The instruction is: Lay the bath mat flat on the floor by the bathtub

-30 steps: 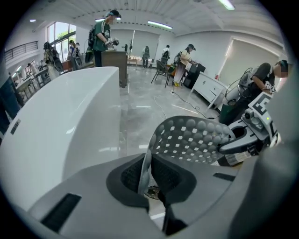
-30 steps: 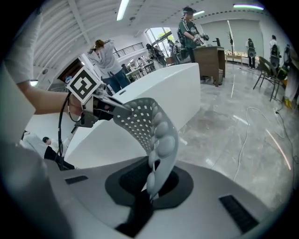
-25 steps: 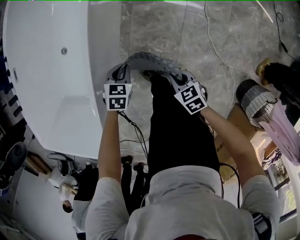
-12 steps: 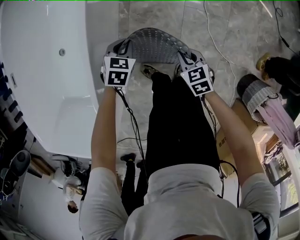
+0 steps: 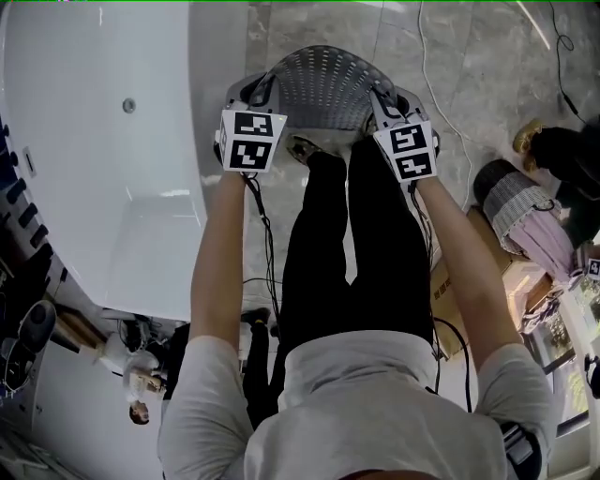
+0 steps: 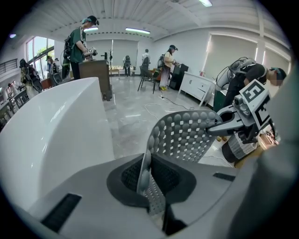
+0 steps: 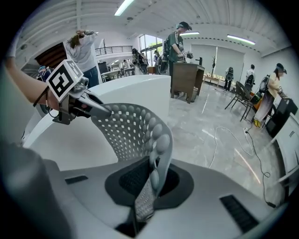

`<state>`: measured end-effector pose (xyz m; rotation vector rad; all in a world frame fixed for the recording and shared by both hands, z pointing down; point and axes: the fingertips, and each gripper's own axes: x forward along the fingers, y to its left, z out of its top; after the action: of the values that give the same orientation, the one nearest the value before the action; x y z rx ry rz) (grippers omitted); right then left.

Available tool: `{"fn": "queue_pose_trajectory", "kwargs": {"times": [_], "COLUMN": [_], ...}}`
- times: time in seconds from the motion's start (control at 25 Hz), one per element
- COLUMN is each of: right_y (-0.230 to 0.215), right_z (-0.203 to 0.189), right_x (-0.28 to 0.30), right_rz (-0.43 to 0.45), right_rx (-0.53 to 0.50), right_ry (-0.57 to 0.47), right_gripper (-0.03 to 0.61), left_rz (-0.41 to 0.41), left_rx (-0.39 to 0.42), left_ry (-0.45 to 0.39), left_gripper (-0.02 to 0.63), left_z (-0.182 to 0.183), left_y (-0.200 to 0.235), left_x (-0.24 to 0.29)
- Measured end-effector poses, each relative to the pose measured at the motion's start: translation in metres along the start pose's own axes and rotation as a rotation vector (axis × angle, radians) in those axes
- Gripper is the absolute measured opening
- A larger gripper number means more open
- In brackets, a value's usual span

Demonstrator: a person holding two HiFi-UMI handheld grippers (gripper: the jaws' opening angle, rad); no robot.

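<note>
A grey perforated bath mat (image 5: 323, 84) hangs arched in the air between my two grippers, above the marble floor (image 5: 309, 28) beside the white bathtub (image 5: 103, 159). My left gripper (image 5: 255, 94) is shut on the mat's left edge, and in the left gripper view the mat (image 6: 184, 135) runs out of the left gripper's (image 6: 148, 183) jaws toward the other gripper (image 6: 245, 114). My right gripper (image 5: 384, 101) is shut on the right edge; in the right gripper view the mat (image 7: 133, 130) curls up out of the right gripper (image 7: 150, 186).
My legs and a shoe (image 5: 302, 148) stand on the floor under the mat. A white cable (image 5: 441, 103) crosses the tiles to the right. A striped basket (image 5: 511, 199) and a cardboard box (image 5: 483, 246) sit at the right. Several people stand in the room behind.
Both grippers have moved forward and up with the mat. The mat has spread from a narrow band into a wider arch between them.
</note>
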<state>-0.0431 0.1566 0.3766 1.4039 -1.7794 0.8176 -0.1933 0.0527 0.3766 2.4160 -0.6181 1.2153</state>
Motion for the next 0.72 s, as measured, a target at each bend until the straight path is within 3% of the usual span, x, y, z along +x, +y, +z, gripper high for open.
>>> {"fn": "queue_pose_trajectory", "kwargs": {"times": [0.4, 0.72], "right_y": [-0.032, -0.046], "right_z": [0.010, 0.018], "right_x": [0.031, 0.051], "right_rz": [0.040, 0.193], "right_rx": [-0.018, -0.258], "right_ry": [0.017, 0.033], "right_gripper": [0.025, 0.025], "left_rz": [0.053, 0.175], "left_rx": [-0.050, -0.164], "left_ry": [0.026, 0.075], "left_gripper": [0.029, 0.029], "left_z": [0.022, 0.014], "left_y": [0.015, 0.020], "left_x": [0.039, 0.063]}}
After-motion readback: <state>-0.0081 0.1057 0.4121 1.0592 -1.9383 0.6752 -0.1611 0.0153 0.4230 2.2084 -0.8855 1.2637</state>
